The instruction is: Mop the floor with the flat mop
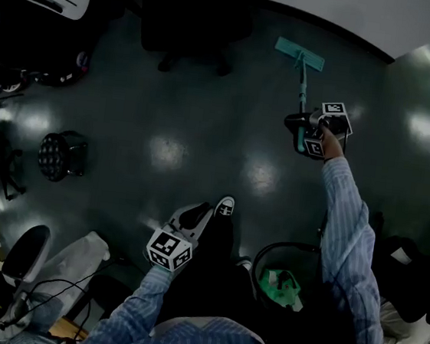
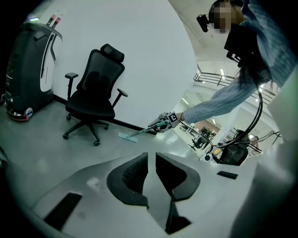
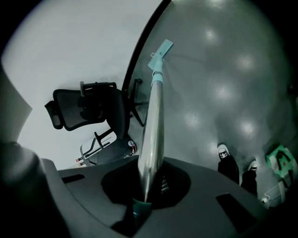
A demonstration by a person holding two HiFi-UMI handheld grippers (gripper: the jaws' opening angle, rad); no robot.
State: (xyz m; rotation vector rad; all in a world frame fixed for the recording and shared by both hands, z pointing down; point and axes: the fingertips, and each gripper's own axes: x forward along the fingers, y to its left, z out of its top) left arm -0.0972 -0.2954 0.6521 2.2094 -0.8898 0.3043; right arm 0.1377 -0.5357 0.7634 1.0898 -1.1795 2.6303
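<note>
The flat mop has a teal head lying on the dark grey floor far ahead, close to the wall. Its silver handle runs back to my right gripper, which is shut on it at arm's length. In the right gripper view the handle rises from between the jaws of the right gripper up to the mop head. My left gripper hangs low by my legs, holding nothing. In its own view the left gripper has its jaws together, and the mop head shows far off.
A black office chair stands left of the mop head, by the wall. A large dark machine fills the far left corner. A round black lamp unit sits on the floor at left. A black bucket is beside my right leg.
</note>
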